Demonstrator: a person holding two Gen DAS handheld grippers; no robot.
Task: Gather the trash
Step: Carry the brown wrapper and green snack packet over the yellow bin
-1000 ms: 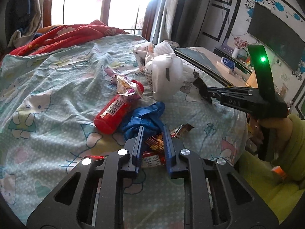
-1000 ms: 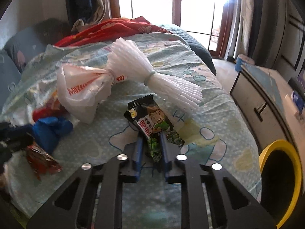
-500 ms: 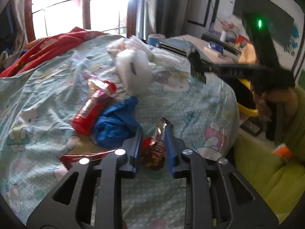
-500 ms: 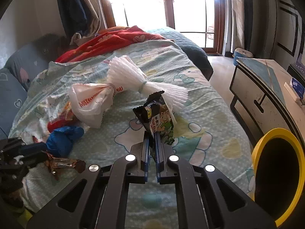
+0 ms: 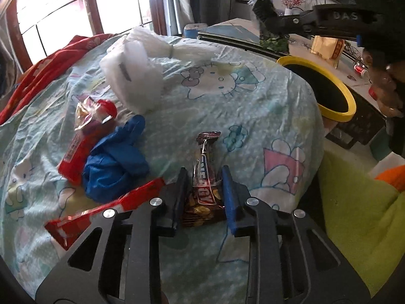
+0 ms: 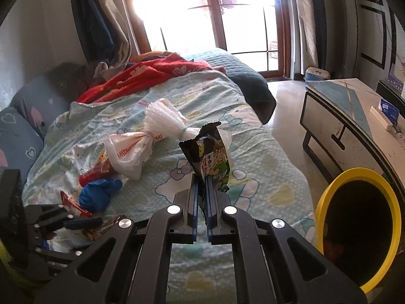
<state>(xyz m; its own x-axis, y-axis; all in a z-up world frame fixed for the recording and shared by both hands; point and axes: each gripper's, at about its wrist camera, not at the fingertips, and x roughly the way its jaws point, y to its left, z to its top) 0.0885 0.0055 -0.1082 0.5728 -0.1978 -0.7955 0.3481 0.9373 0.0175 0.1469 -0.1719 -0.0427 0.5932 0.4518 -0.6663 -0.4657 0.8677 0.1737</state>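
Left wrist view: left gripper (image 5: pixel 203 190) sits low over the bed sheet (image 5: pixel 248 116), jaws narrow, with a brown snack-bar wrapper (image 5: pixel 205 177) standing between the fingers; both pads appear to touch its sides, so I read it as gripped, though the lower edge still looks close to the sheet. Just left of it lie a flat red wrapper (image 5: pixel 101 210), a crumpled blue glove (image 5: pixel 114 162), a red bottle-shaped pack (image 5: pixel 81 149) with a clear foil wrapper on its top end, and further back a white plastic bag (image 5: pixel 136 76) tied at the neck. A yellow-rimmed bin (image 5: pixel 336 96) stands beside the bed at the right. The right gripper (image 5: pixel 263 10) enters at upper right, a dark packet blurred at its tip. Right wrist view: right gripper (image 6: pixel 201 192) is closed tight on a dark green snack packet (image 6: pixel 210 157), held upright and clear of the sheet (image 6: pixel 265 167). The bin (image 6: pixel 326 202) is at lower right, near but apart from the packet. White bag (image 6: pixel 131 152) and blue glove (image 6: pixel 98 195) lie left of centre; the left gripper (image 6: pixel 83 221) shows at lower left with the brown wrapper (image 6: pixel 101 228) at its tip.
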